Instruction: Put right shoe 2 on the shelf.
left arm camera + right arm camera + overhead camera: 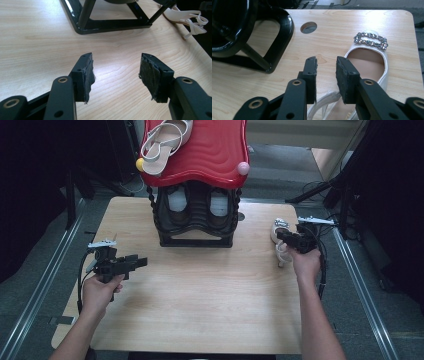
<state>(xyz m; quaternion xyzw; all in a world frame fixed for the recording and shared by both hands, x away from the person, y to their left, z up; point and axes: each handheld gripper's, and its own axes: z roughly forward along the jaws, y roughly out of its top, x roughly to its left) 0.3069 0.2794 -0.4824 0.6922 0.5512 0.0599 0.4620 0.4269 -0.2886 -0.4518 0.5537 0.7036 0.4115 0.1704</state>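
Left gripper [134,262] hovered over bare worktop [200,290] near the left edge, fingers [85,75] spread wide, nothing between them. Pointed toward the black shoe rack [196,220] at centre-back. Rack had a red wavy top shelf [210,150] with one white strappy sandal [165,142] lying on it; a dark pair sat on the lower level, detail too dim to read. Right gripper [284,237] was at the worktop's right edge, directly over a second white sandal [372,65] with a rhinestone buckle [371,40], toe pointing away from the person. Fingers [345,75] stood partly open, narrow gap, straddling the sandal's left rim near the heel straps. Probably not clamped yet; contact was hard to confirm.
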